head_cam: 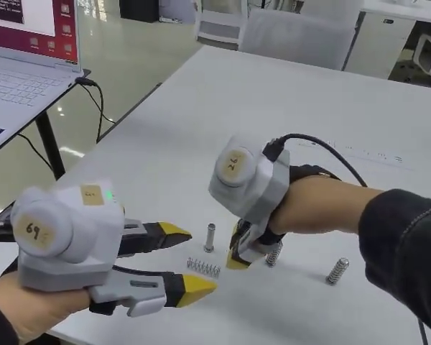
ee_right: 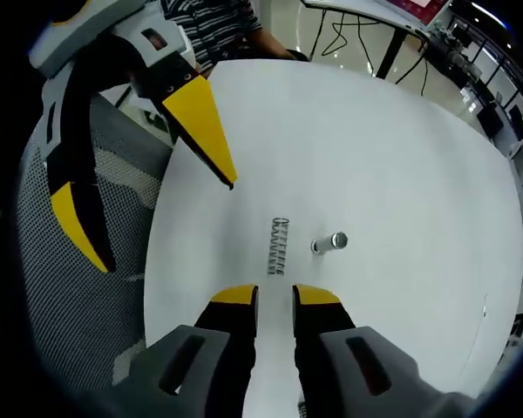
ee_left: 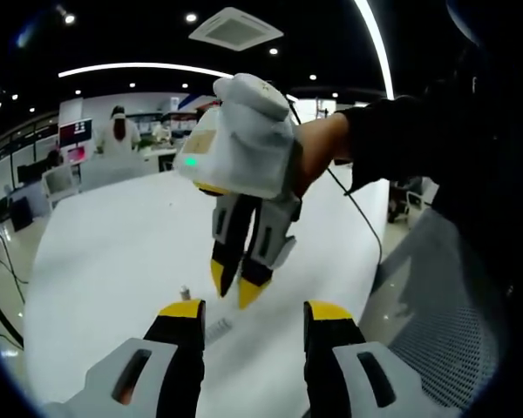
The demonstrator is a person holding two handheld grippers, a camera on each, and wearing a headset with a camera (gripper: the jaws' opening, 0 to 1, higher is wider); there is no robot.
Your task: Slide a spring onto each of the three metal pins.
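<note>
Spring (ee_right: 279,246), coiled wire, beside cylindrical metal pin (ee_right: 331,242); left tool (ee_left: 255,310) gaping, right tool (ee_right: 275,296) barely parted, both empty.

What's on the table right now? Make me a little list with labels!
Bare pin: stands upright on the white table
Loose spring: lies flat beside the bare pin
Second spring, third spring: upright, further right; pins inside unclear
Left gripper: jaws wide open, empty
Right gripper: points down, narrow gap, empty
Laptop: on a stand to the left
</note>
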